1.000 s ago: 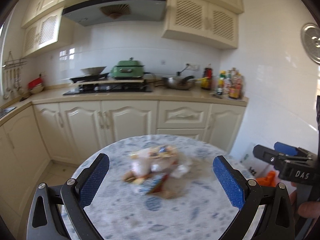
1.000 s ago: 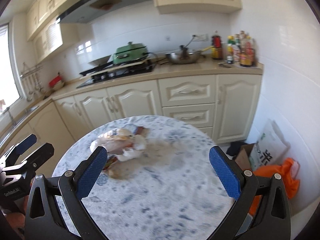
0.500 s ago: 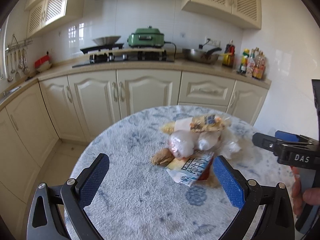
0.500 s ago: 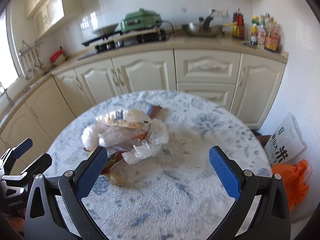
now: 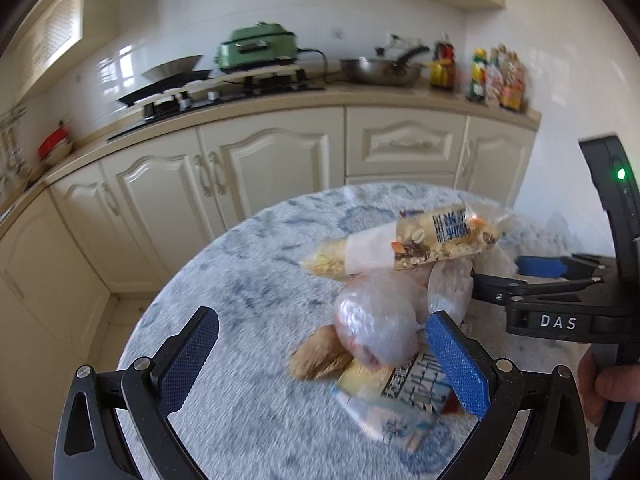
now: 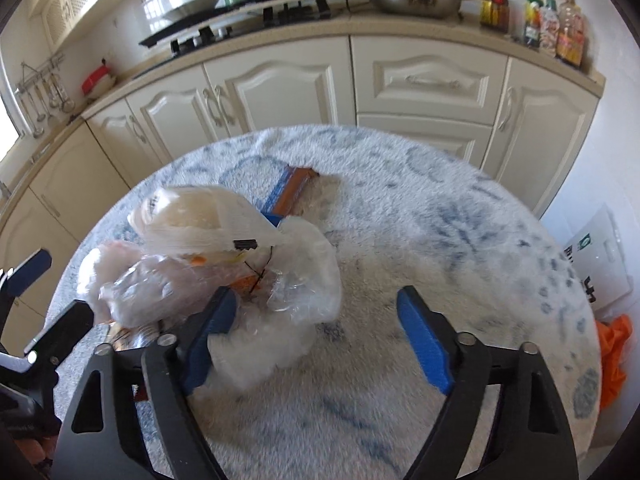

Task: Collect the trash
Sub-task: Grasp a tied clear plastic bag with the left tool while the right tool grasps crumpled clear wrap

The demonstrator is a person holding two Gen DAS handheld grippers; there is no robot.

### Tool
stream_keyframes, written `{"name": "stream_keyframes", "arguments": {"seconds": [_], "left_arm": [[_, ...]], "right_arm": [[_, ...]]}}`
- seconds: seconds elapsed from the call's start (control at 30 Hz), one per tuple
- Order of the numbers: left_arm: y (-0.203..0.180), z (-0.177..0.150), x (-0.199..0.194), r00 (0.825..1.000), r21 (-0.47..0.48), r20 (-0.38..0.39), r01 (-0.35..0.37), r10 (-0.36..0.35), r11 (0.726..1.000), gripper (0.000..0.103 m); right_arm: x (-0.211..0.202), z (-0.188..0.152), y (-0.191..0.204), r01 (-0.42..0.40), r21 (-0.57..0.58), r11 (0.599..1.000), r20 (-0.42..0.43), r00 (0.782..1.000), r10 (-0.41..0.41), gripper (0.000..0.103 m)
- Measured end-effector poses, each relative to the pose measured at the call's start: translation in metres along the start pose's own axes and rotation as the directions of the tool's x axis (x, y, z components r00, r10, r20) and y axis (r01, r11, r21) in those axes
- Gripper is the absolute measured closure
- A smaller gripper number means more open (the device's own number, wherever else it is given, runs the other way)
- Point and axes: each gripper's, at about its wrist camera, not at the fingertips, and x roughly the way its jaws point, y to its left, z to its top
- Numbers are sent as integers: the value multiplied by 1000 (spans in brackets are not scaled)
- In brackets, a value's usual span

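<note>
Nothing looks collected yet: the trash pile (image 6: pixel 208 256) of plastic bags and snack wrappers lies on the round table (image 6: pixel 440 240) at ten o'clock, the right gripper (image 6: pixel 316 340) closing around clear plastic, left gripper (image 5: pixel 320 360) wide, empty.

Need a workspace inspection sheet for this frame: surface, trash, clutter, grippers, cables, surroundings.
Surface: round table under a fluffy white-and-blue cover.
Job's things: heap of crumpled clear plastic bags, a printed snack packet on top, a flat blue-and-white wrapper at its near edge, a brown-and-blue wrapper behind.
Clutter: nothing seen apart from the heap.
Grippers: left hand-held gripper open, heap partly between its pads; right hand-held gripper closing, bag plastic between its pads, not yet pinched.
Cables: black cord from the green electric cooker.
Surroundings: cream kitchen cabinets, steel wok, orange bag on the floor.
</note>
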Motion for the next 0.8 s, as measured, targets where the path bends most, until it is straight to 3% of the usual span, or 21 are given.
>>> {"name": "stream_keyframes", "arguments": {"seconds": [0.03,0.1,0.23,0.53,0.63,0.67,0.8], "left_arm": [[-3,4,10,1000,20,-14,1,-1,1000,1],[-7,11,25,1000,57,-26,11,-10,998,2],[-14,26,39,999,109,-10,51,-50,993,3],[-42,37,69,998,310,-11,60,-60,949,1],[-54,37,82,996,341,-33,85,-78,936,1],[-59,37,83,996,353,-38,88,-80,931,2],[-79,35,84,994,442,-34,104,-99,891,2]], "right_arm": [[2,-1,1,-10,-8,1000,-7,1000,10,38],[6,-3,2,-13,-24,1000,-21,1000,12,62],[0,-8,-3,-39,-28,999,-6,999,39,75],[-10,-7,-17,-41,-27,999,-10,999,41,70],[-8,-9,-19,-45,-29,999,-27,999,44,57],[-8,-10,-20,-48,-28,998,-27,999,47,48],[-18,-22,-34,-48,2,999,-19,999,48,45]]}}
